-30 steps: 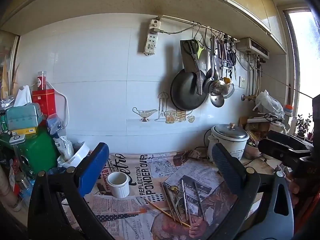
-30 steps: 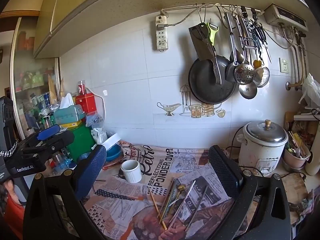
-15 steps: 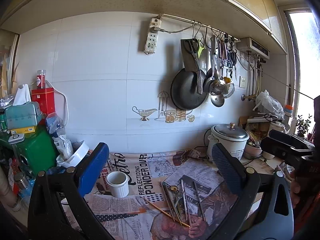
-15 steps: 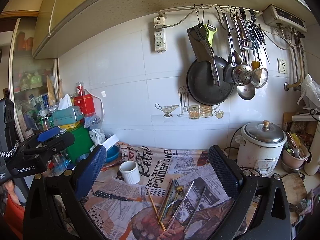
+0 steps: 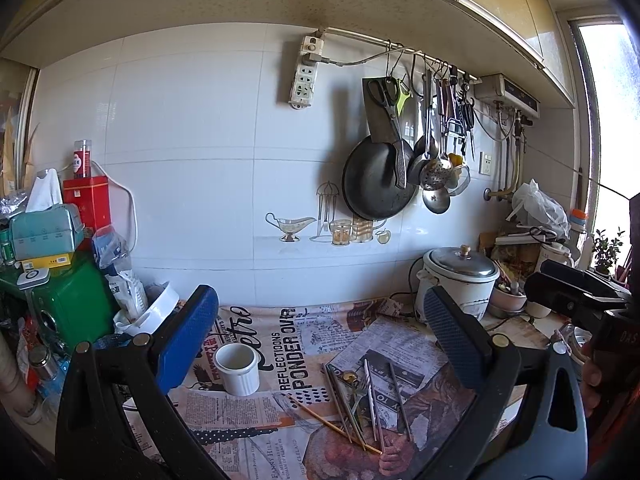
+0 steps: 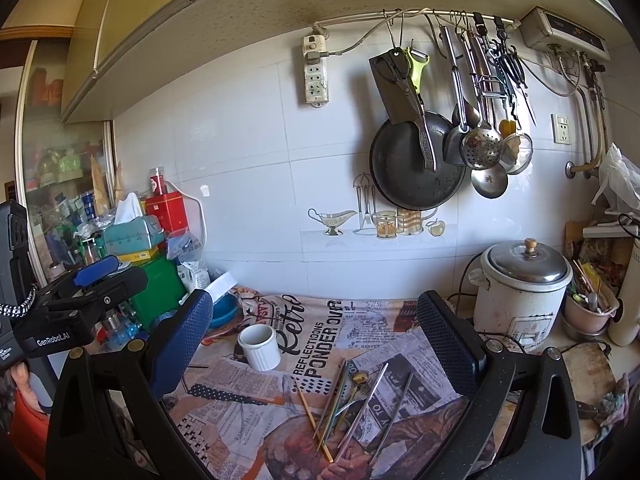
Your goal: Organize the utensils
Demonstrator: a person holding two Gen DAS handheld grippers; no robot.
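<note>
A loose pile of metal and wooden chopsticks with a small spoon (image 5: 362, 400) lies on the newspaper-print cloth; it also shows in the right wrist view (image 6: 360, 404). A white ribbed ceramic cup (image 5: 237, 368) stands upright to their left, seen too in the right wrist view (image 6: 260, 346). My left gripper (image 5: 320, 344) is open and empty, held above the counter in front of cup and utensils. My right gripper (image 6: 316, 344) is open and empty, likewise above the counter. Each gripper shows at the edge of the other's view.
A rice cooker (image 6: 524, 288) stands at the right back, a pink pot of utensils (image 6: 590, 308) beside it. A green box (image 5: 76, 300), tissue box and bottles crowd the left. A pan (image 6: 416, 164) and ladles hang on the wall rail.
Both views have shifted slightly; the grippers drifted a little while staying open. The cup and utensils have not moved.
</note>
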